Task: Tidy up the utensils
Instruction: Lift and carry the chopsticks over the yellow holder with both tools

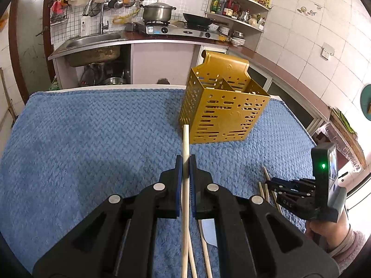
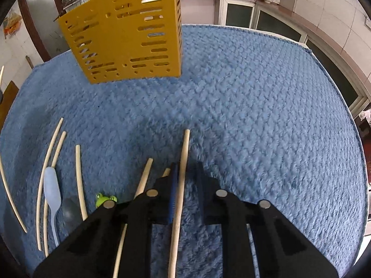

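- Left gripper (image 1: 185,162) clamps a chopstick (image 1: 186,139) just before the yellow holder (image 1: 222,113).
- Right gripper (image 2: 186,169) straddles another chopstick (image 2: 183,162), jaws apart.
- Loose chopsticks (image 2: 78,176), a spoon (image 2: 52,192) beside.
- Blue towel (image 2: 255,115); kitchen counter (image 1: 162,38) behind.

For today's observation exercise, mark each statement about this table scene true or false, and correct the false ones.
1. The left gripper is shut on a chopstick. True.
2. The holder is lying on its side. False: it stands upright on the blue towel.
3. A pale spoon lies among loose chopsticks. True.
4. The holder is full of utensils. False: its visible compartments look empty.
5. The towel is red. False: it is blue.
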